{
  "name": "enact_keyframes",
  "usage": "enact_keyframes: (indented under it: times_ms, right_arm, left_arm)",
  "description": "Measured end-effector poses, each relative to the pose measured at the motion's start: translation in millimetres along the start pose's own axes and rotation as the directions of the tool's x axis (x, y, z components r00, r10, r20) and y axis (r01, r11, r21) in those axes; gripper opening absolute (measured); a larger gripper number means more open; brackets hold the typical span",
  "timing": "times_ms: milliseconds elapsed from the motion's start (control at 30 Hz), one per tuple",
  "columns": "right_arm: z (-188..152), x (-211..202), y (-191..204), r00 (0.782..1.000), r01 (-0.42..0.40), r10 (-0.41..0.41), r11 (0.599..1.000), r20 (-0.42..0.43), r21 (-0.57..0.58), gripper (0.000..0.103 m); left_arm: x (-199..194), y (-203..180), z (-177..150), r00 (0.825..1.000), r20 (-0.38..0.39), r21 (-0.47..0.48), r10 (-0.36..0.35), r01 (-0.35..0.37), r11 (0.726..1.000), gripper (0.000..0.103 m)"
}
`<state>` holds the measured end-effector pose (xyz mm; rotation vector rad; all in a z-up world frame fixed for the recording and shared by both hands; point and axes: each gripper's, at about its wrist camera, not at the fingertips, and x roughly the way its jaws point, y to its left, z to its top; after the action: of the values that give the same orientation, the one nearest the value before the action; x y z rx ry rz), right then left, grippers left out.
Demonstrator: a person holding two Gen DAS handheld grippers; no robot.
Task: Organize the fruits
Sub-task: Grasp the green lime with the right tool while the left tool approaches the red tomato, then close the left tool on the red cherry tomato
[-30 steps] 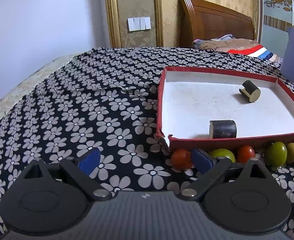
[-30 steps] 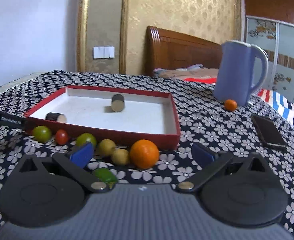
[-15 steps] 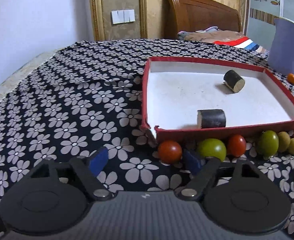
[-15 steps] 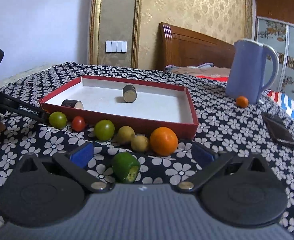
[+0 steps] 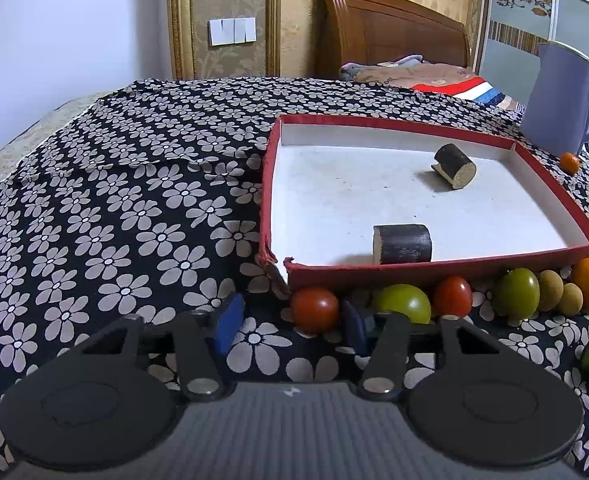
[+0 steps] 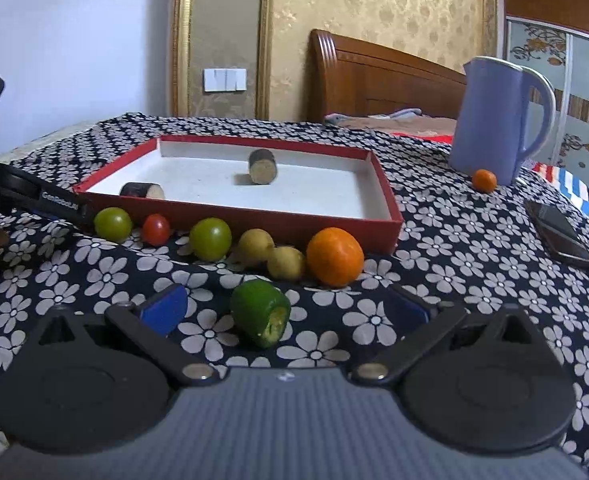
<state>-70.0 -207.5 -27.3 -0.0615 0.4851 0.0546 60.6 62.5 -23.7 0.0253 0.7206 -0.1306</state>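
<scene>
A row of fruits lies on the flowered cloth along the front wall of a red tray point(image 5: 414, 276) point(image 6: 254, 220). The leftmost is a red tomato point(image 5: 314, 308). It sits between the fingers of my left gripper point(image 5: 292, 324), whose jaws are closing. The right pad is right beside it; the left pad stands clear of it. Beyond come a green tomato point(image 5: 402, 304), a second red tomato point(image 5: 452, 296), another green one, two small yellow fruits and an orange point(image 6: 334, 256). My right gripper point(image 6: 286, 308) stands open around a cut green fruit point(image 6: 260, 312) without touching it.
Two dark cylinders point(image 5: 402, 244) point(image 5: 454, 166) lie in the tray. A blue kettle point(image 6: 494, 120) stands at the back right with a small orange point(image 6: 484, 180) at its foot. A black phone point(image 6: 558, 232) lies on the right. A bed headboard stands behind.
The left jaws have narrowed, and the leftmost red tomato now lies between them. In the right wrist view the cut green fruit has come out from under the left finger into the gap.
</scene>
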Motion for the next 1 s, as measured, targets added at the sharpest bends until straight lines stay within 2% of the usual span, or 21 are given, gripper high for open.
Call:
enact_keyframes:
  times_ms: [67, 167, 200, 267, 300, 433, 533, 600, 633, 667, 733, 1000]
  right_arm:
    - [1.1, 1.2, 0.0, 1.0, -0.01, 0.01, 1.0, -0.012, 0.01, 0.094]
    - [2.1, 6.0, 1.1, 0.999, -0.027, 0.028, 1.0, -0.043, 0.013, 0.085]
    - [1.6, 7.7, 2.2, 0.998, -0.026, 0.027, 1.0, -0.051, 0.01, 0.083]
    - [0.2, 11.2, 3.0, 0.996, -0.043, 0.044, 0.999, -0.072, 0.015, 0.066]
    - [-0.3, 12.8, 2.3, 0.995, -0.055, 0.057, 0.998, -0.082, 0.025, 0.065]
    - [-0.5, 12.7, 2.0, 0.995, -0.059, 0.061, 0.998, -0.081, 0.028, 0.058]
    - [-0.4, 13.7, -0.1, 0.994, -0.065, 0.069, 0.997, -0.082, 0.042, 0.058]
    - [0.1, 13.5, -1.3, 0.995, -0.058, 0.063, 0.996, -0.079, 0.062, 0.049]
    - [0.4, 13.0, -1.8, 0.995, -0.06, 0.065, 0.996, -0.078, 0.06, 0.039]
    - [0.5, 12.7, -1.8, 0.995, -0.06, 0.064, 0.997, -0.08, 0.055, 0.034]
    - [1.0, 12.0, -1.5, 0.994, -0.072, 0.077, 0.996, -0.079, 0.058, 0.03]
    - [0.7, 6.6, 1.0, 0.994, -0.079, 0.082, 0.996, -0.072, 0.046, 0.029]
  left_arm:
    - [0.7, 1.1, 0.9, 1.0, -0.001, -0.007, -0.011, 0.011, 1.0, 0.046]
    - [0.8, 2.1, 1.4, 1.0, -0.001, -0.016, -0.027, 0.027, 1.0, 0.042]
    - [0.5, 2.0, 1.0, 1.0, 0.0, -0.018, -0.031, 0.031, 0.999, 0.037]
    - [-0.5, 1.4, 0.7, 0.999, -0.001, -0.022, -0.051, 0.051, 0.998, 0.028]
    - [-0.8, 0.8, 0.5, 0.998, -0.003, -0.021, -0.06, 0.059, 0.998, 0.027]
    - [-0.8, -1.7, -0.6, 0.999, 0.003, -0.012, -0.052, 0.052, 0.999, 0.026]
    - [-0.7, -1.5, -0.7, 0.998, 0.003, -0.016, -0.055, 0.055, 0.998, 0.026]
    - [-0.6, -0.5, -0.2, 0.998, 0.002, -0.026, -0.059, 0.059, 0.998, 0.026]
    - [-0.9, -0.2, -0.2, 0.998, 0.001, -0.031, -0.061, 0.061, 0.998, 0.026]
    - [-1.3, 0.4, -0.5, 0.998, 0.0, -0.033, -0.061, 0.061, 0.998, 0.026]
    - [-2.0, 0.0, -0.6, 0.998, 0.0, -0.034, -0.059, 0.059, 0.998, 0.026]
    - [-5.4, -1.4, -3.4, 0.999, 0.011, -0.027, -0.052, 0.052, 0.998, 0.026]
